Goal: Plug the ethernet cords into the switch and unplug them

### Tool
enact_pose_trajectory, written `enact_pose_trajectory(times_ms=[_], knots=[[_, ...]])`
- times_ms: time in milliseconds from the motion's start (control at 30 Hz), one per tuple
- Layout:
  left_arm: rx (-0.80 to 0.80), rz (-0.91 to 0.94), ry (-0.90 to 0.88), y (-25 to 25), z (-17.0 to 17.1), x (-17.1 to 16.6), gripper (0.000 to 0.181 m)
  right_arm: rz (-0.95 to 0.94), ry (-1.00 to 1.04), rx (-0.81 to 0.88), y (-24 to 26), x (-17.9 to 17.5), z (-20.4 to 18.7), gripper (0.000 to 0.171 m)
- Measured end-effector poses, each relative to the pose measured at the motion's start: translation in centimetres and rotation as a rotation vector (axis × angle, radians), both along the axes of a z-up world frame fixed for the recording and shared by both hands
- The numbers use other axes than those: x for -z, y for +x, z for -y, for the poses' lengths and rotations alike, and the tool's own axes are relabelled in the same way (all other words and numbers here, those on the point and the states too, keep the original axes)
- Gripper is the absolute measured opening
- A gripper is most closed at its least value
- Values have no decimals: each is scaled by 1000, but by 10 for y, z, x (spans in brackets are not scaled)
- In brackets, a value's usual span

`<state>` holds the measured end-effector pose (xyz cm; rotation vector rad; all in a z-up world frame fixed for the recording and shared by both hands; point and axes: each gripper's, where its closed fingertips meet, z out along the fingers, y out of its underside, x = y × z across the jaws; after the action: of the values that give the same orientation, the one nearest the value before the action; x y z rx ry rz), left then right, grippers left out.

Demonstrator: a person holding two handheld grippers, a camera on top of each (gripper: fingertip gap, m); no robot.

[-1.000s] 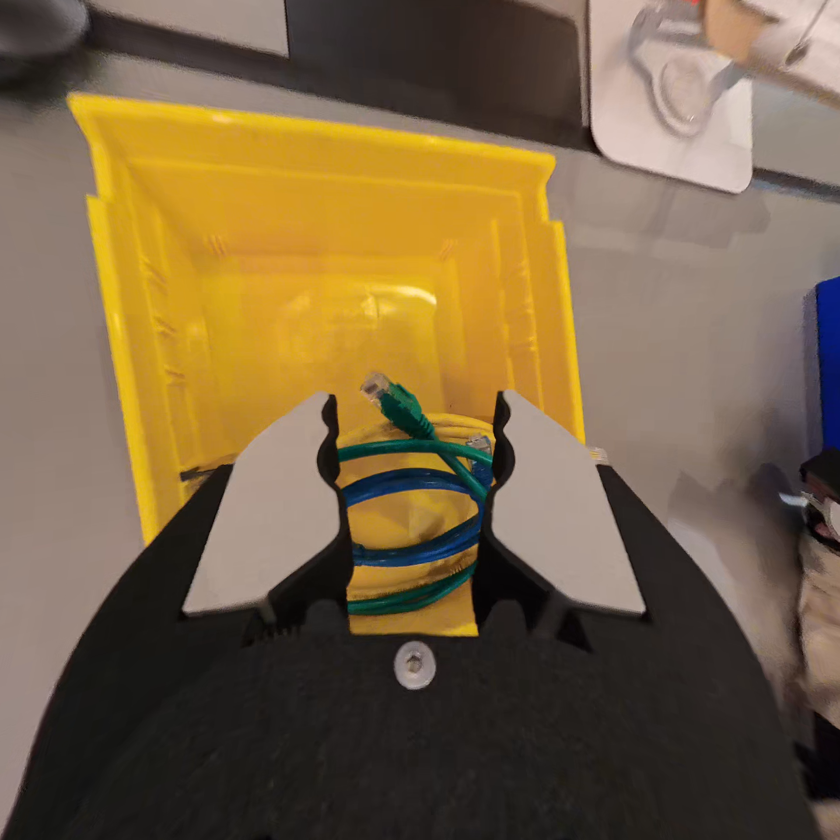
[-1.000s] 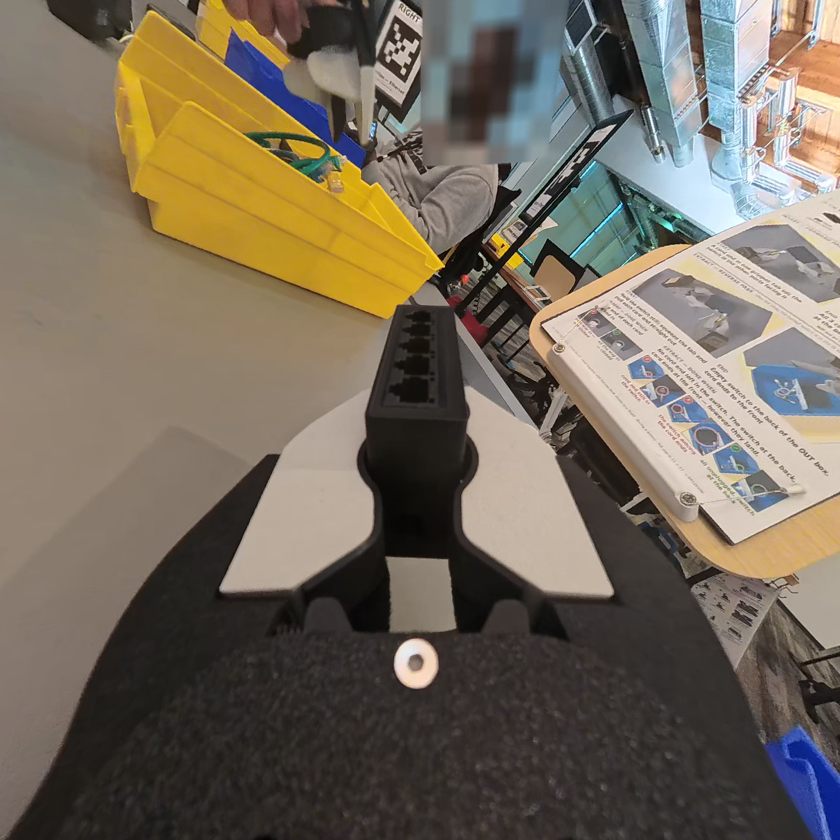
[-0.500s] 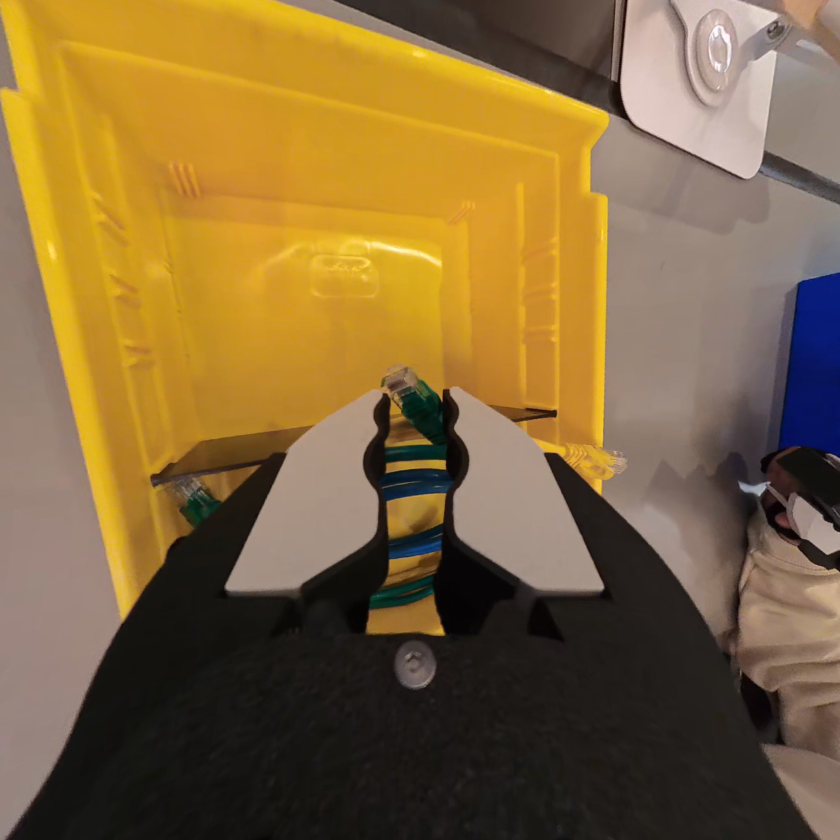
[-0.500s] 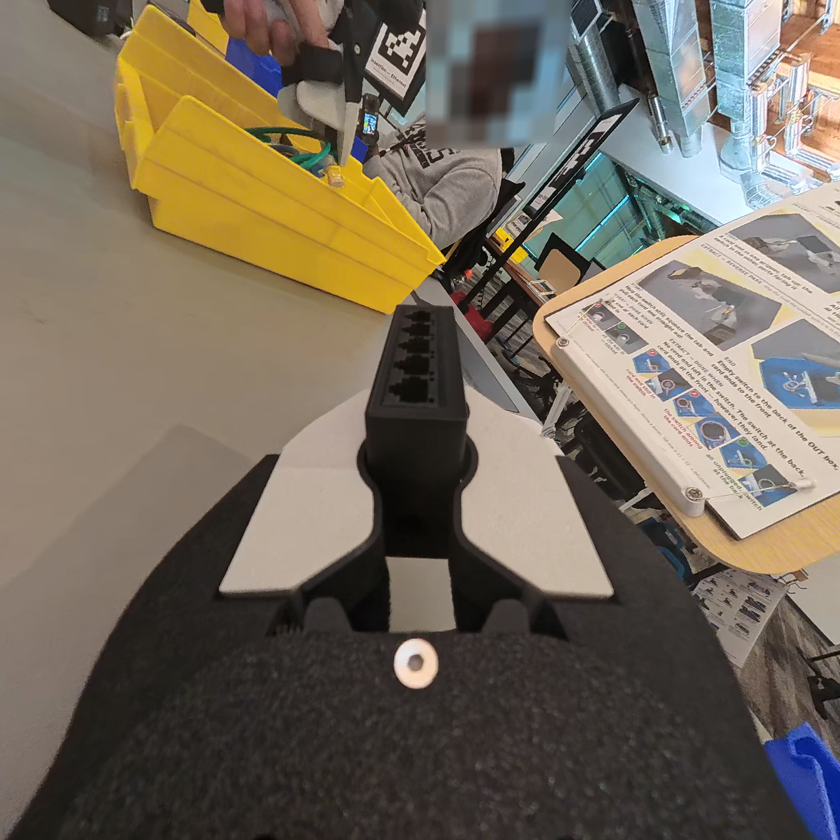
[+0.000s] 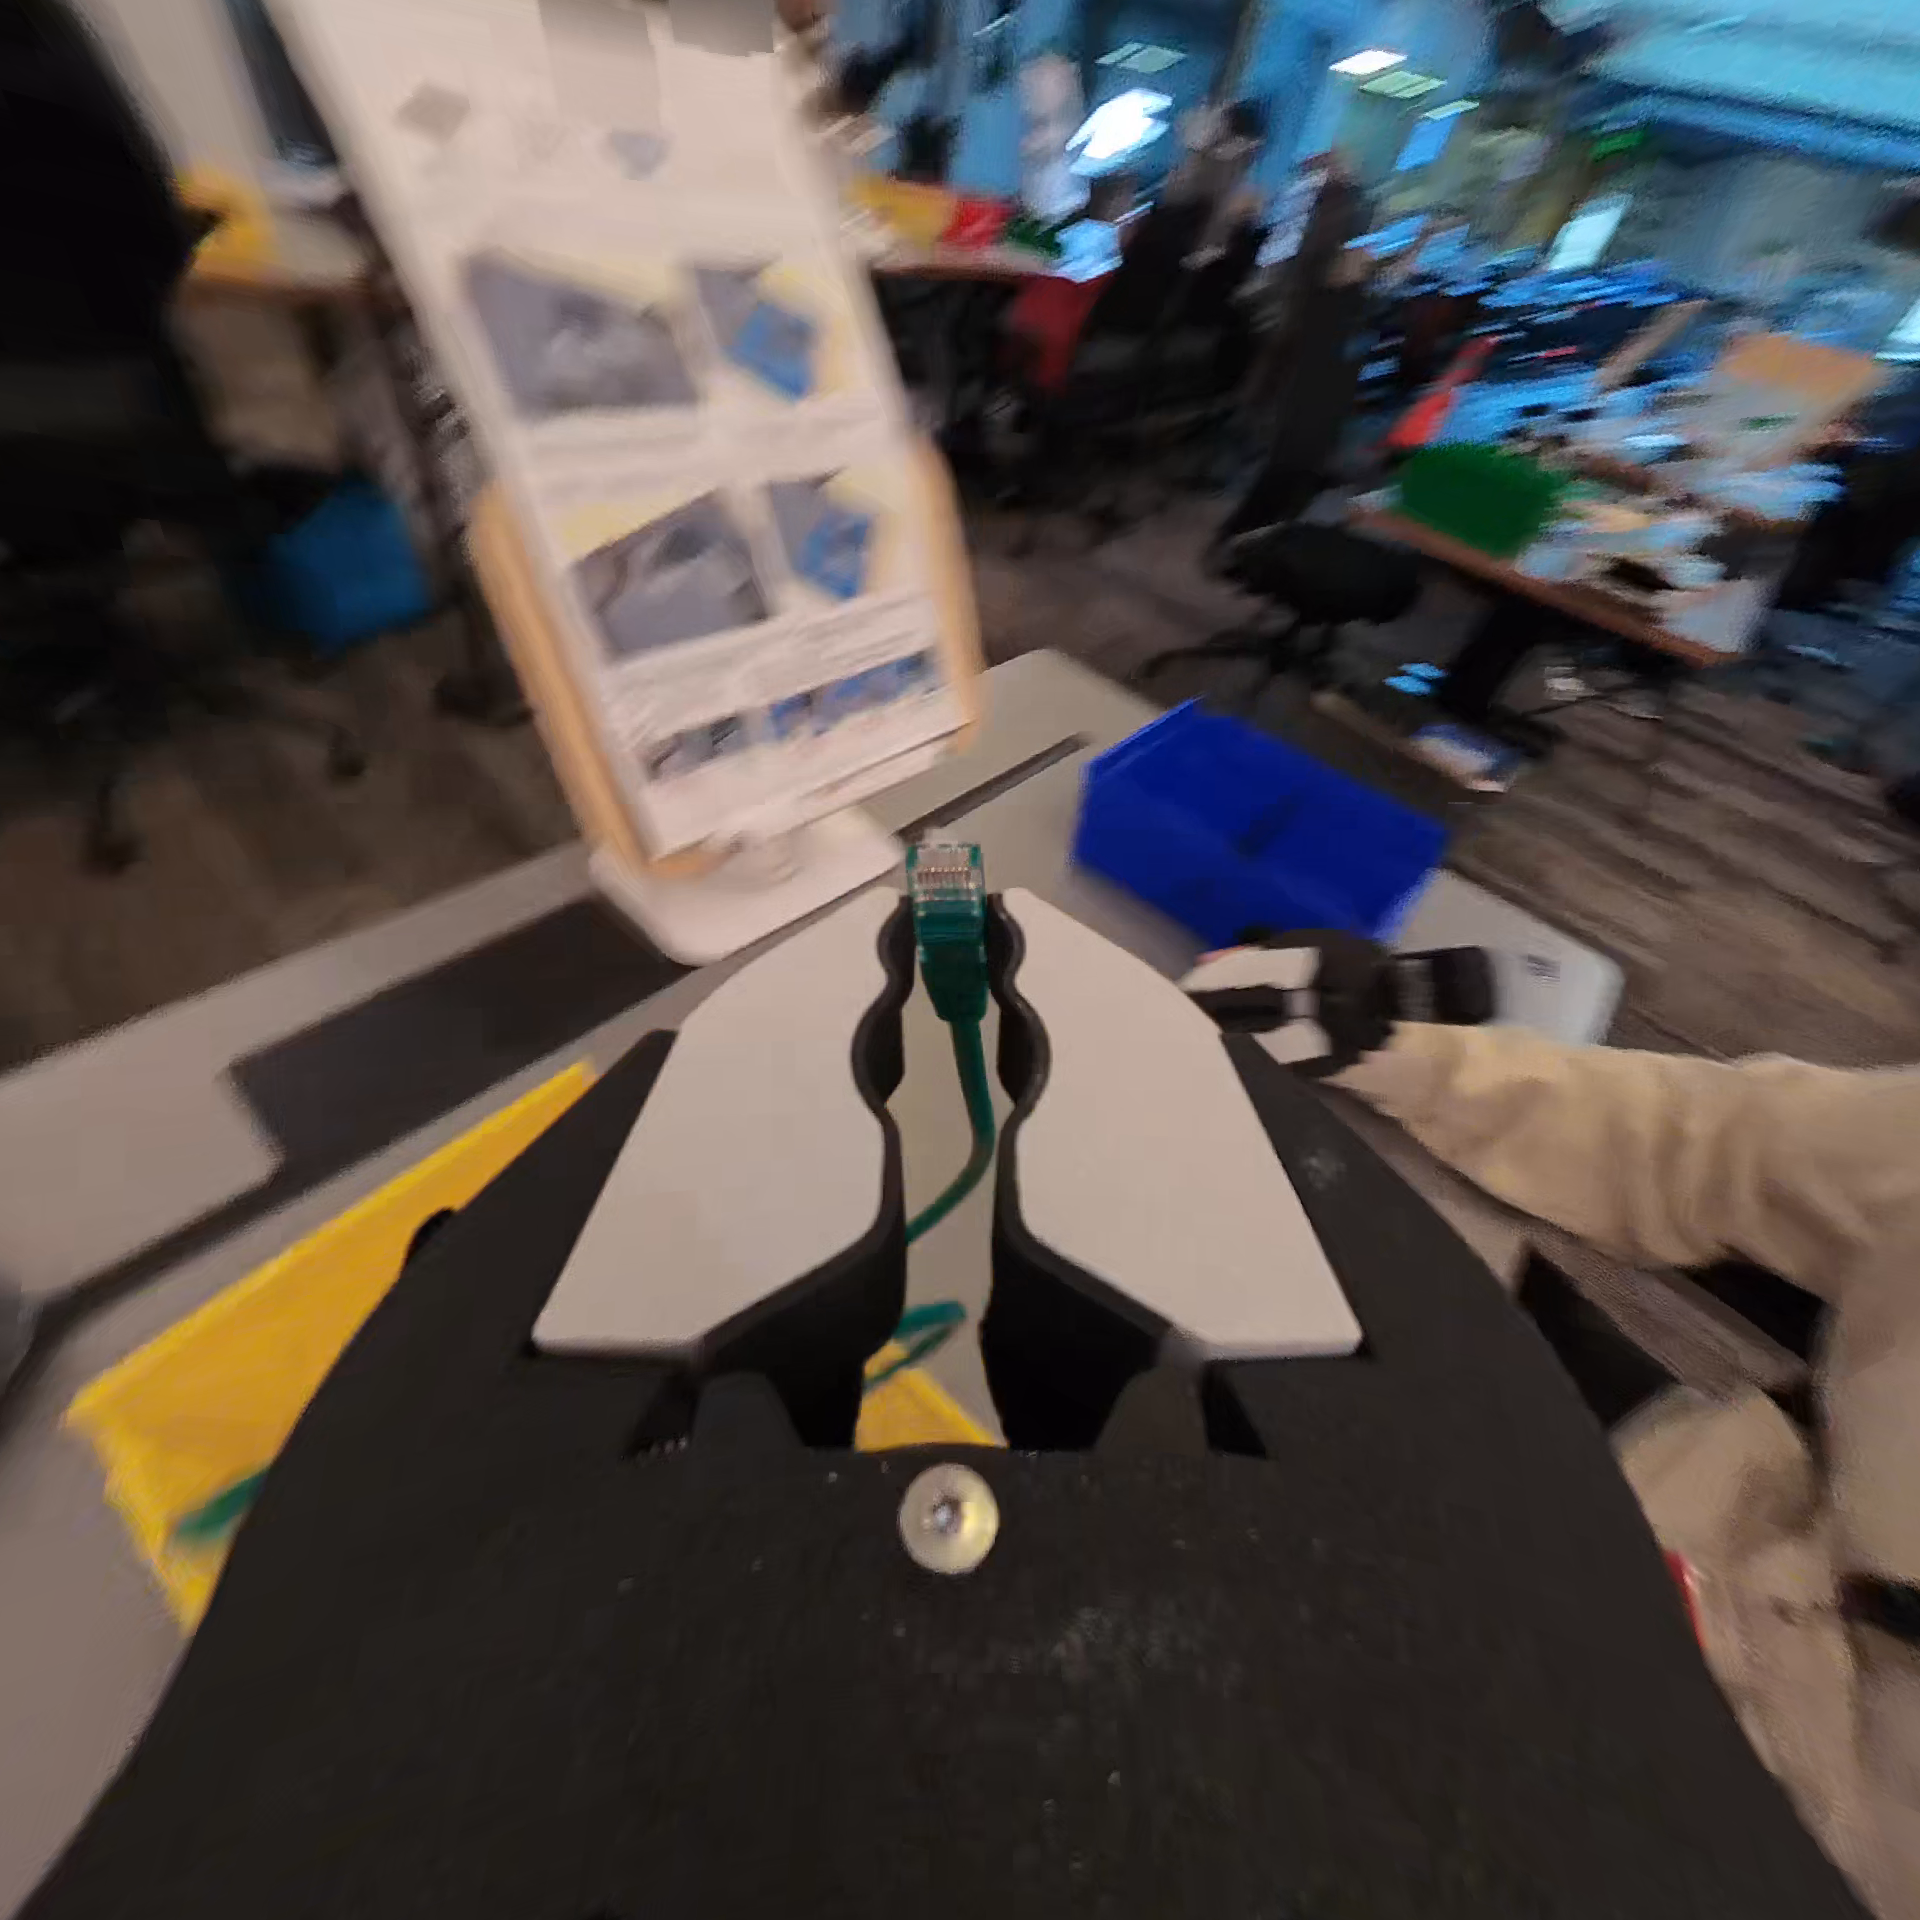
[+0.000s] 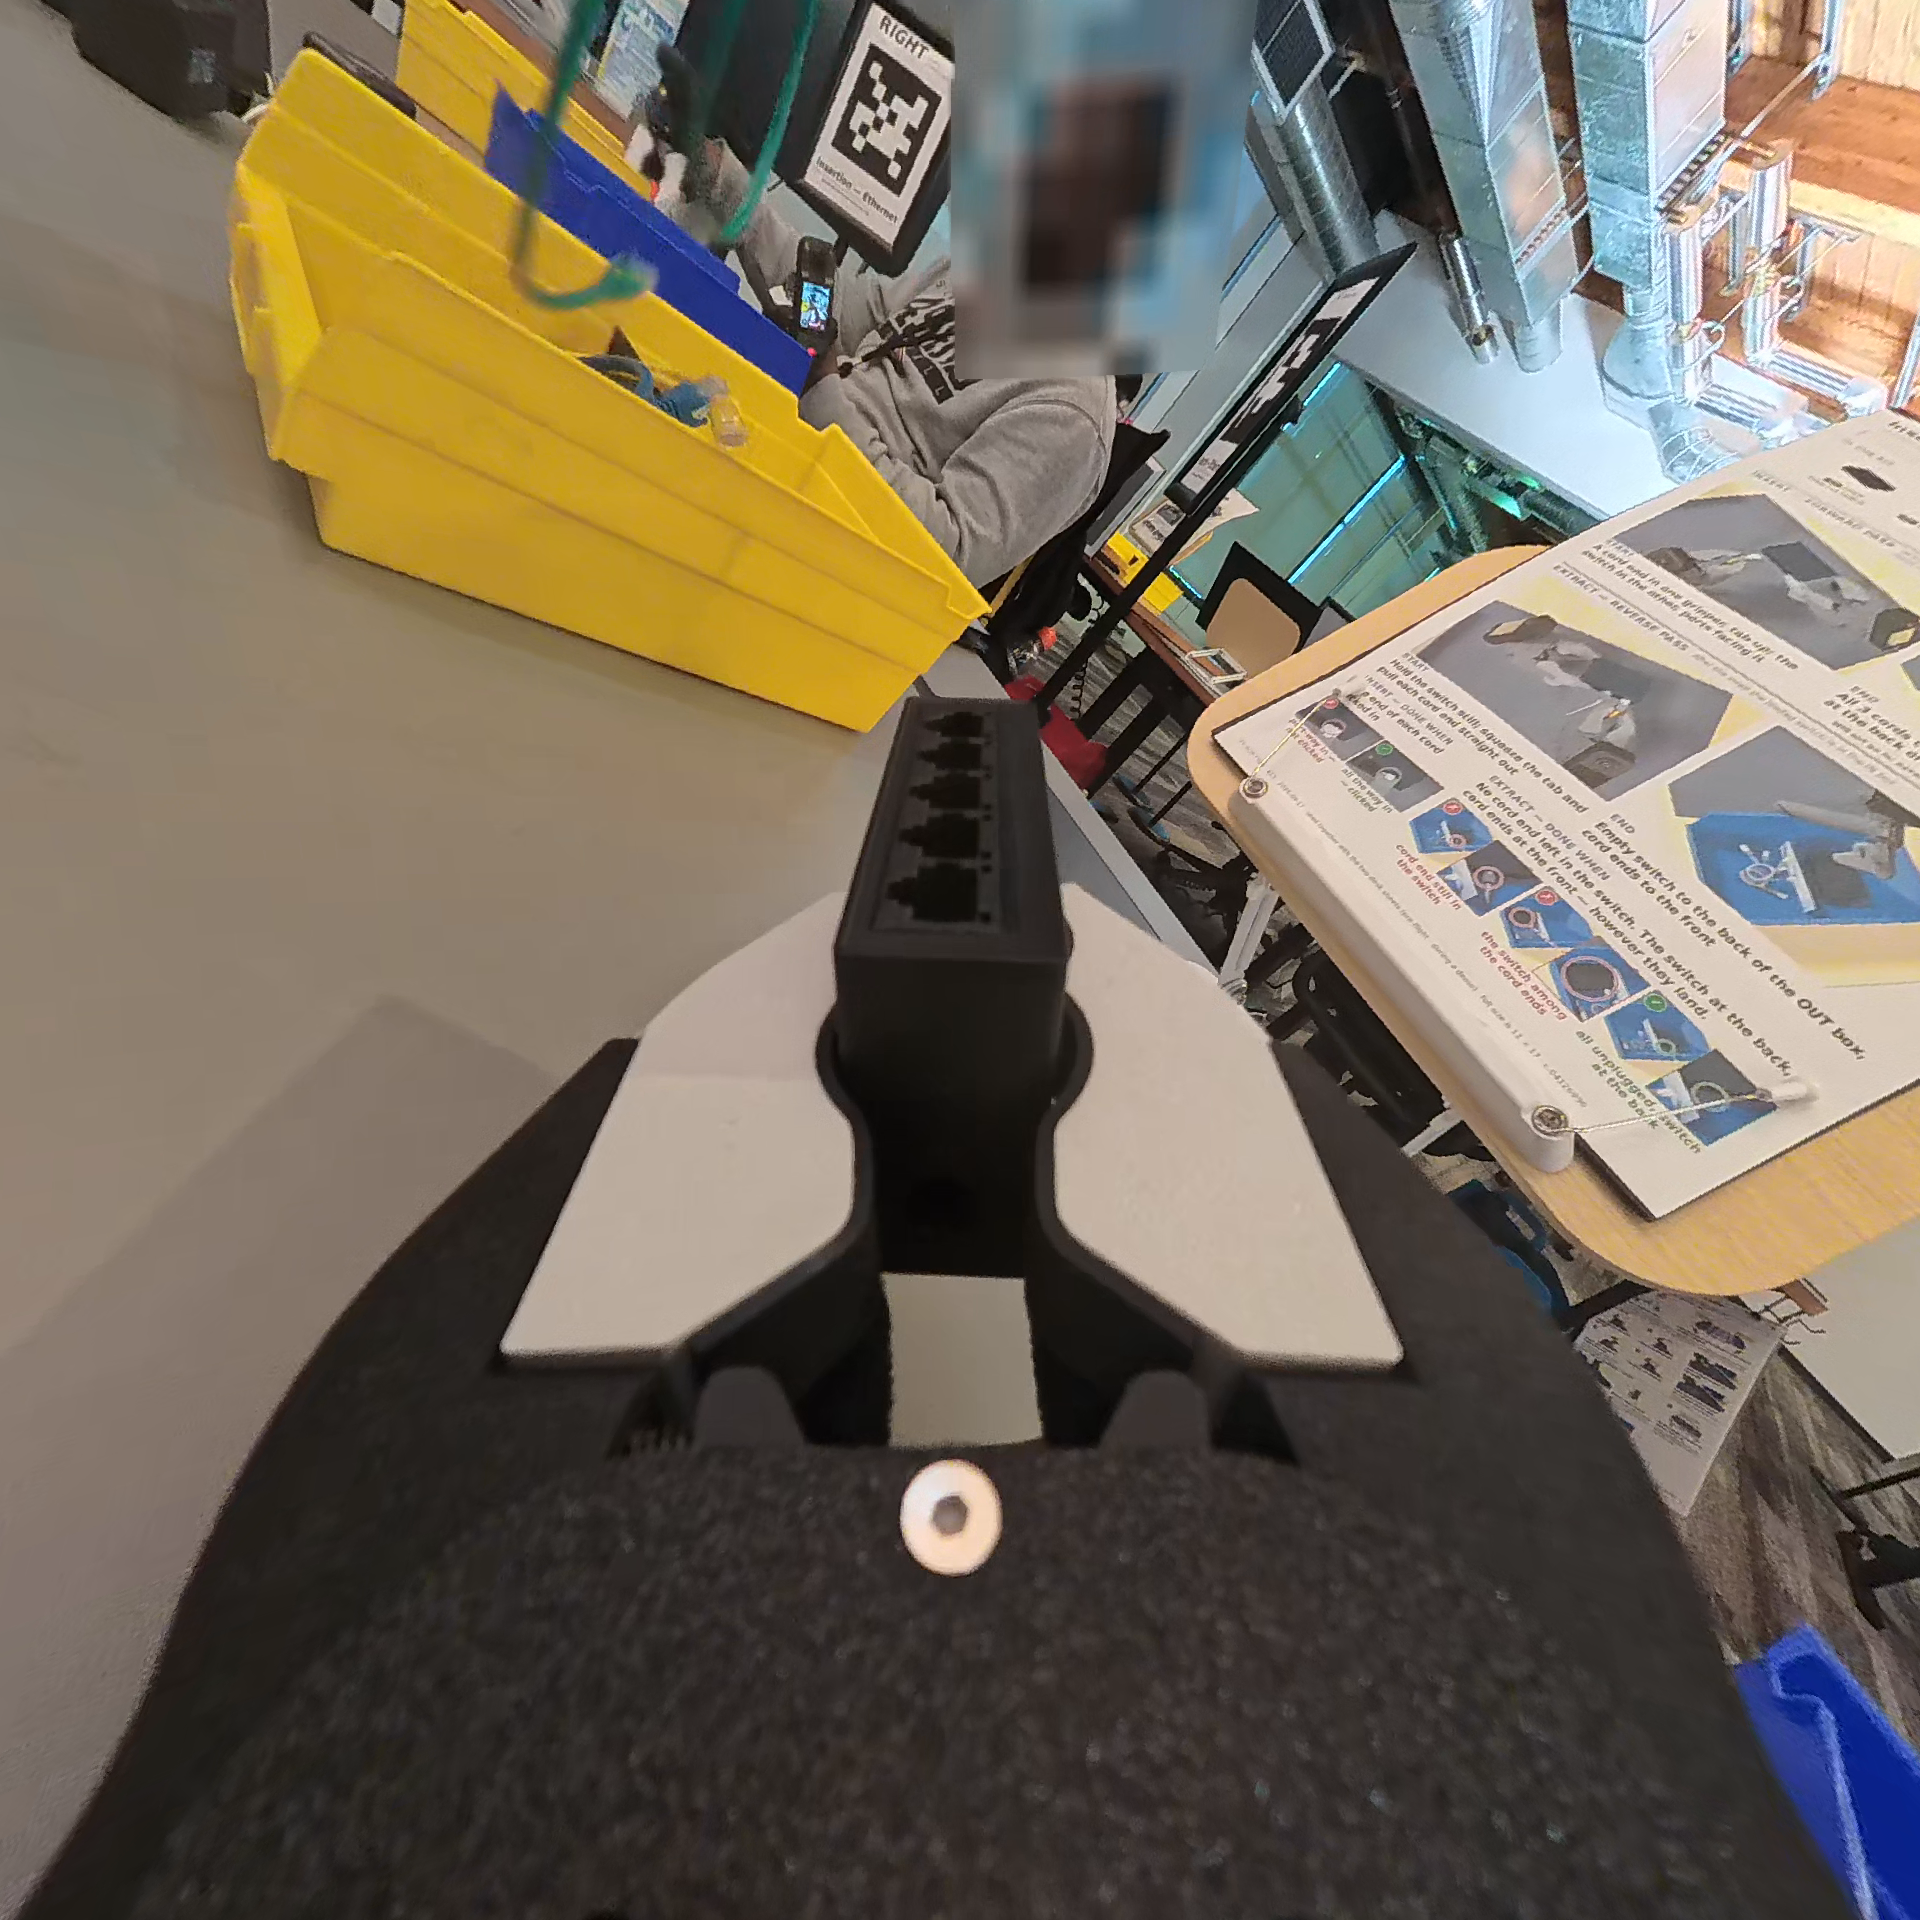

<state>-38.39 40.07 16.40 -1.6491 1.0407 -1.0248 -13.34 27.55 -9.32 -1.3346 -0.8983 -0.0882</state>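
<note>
The left gripper [image 5: 948, 914], which half a second ago was closing over the coiled cords inside the yellow bin [image 5: 312, 1278], is now lifted clear of it with its fingers clamped on the green ethernet cord [image 5: 961, 1049] just behind the plug [image 5: 943, 878], the plug pointing forward past the fingertips and the cable trailing back down toward the bin. The right gripper [image 6: 951, 997] is unchanged, jaws pinched on the black switch [image 6: 951, 883] with its row of empty ports facing up and outward above the grey table [image 6: 312, 831]. Judgement: the pick is done, so the next step is likely aligning the plug with a port; blur in the left view suggests fast motion.
</note>
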Motion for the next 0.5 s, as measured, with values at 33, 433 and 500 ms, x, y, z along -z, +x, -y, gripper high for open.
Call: enact_pose_trajectory(times_ms=[33, 433, 500], knots=[[87, 40, 31, 6, 23, -20, 12, 1, 3, 1, 0, -1, 0, 30], [688, 75, -239, 83, 210, 104, 12, -12, 8, 21, 6, -4, -1, 31], [706, 164, -387, 96, 214, 140, 12, -12, 7, 21, 6, -3, -2, 30]])
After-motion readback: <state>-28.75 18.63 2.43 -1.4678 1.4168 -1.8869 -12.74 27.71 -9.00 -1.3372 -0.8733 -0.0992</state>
